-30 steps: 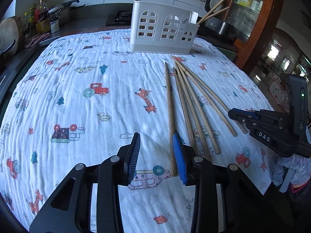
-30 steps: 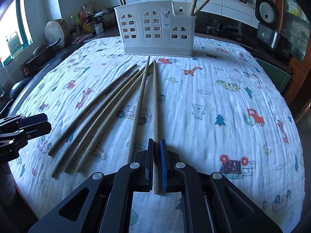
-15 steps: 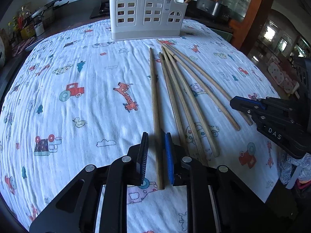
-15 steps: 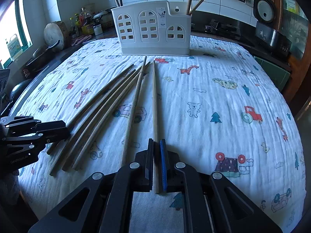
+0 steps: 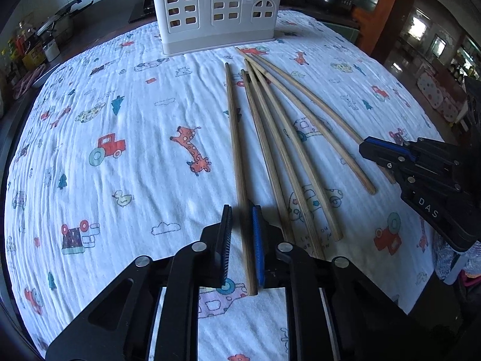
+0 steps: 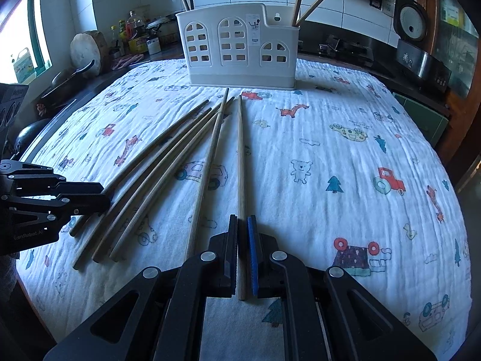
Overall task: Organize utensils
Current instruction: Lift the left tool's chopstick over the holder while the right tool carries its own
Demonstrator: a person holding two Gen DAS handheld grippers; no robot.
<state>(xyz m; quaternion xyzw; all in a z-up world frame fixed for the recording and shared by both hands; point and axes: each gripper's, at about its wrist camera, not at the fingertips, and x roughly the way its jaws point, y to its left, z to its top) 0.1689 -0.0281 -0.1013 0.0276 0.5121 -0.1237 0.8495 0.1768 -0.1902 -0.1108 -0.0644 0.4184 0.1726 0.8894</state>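
Note:
Several long wooden chopsticks lie fanned on the printed cloth [image 5: 120,180] in front of a white utensil holder [image 5: 216,12] [image 6: 240,45], which holds a few chopsticks upright. My left gripper [image 5: 242,210] straddles the near end of the leftmost chopstick [image 5: 233,126]. Its jaws are closing: the blue pad touches the stick, and a narrow gap remains at the black pad. My right gripper [image 6: 242,218] is shut on the near end of the rightmost chopstick [image 6: 240,150], which rests on the cloth. Each gripper also shows in the other's view: the right gripper [image 5: 365,147] and the left gripper [image 6: 103,191].
Three loose chopsticks [image 5: 288,150] lie between the two gripped ones. A dark counter with bottles and pans [image 6: 132,36] runs along the far left. A rice cooker [image 6: 412,24] stands at the back right. The table's edge drops off on the right [image 5: 436,270].
My left gripper slid right over the leftmost chopstick and tipped down, and its jaws narrowed around the stick. The right gripper stayed still, shut on its chopstick.

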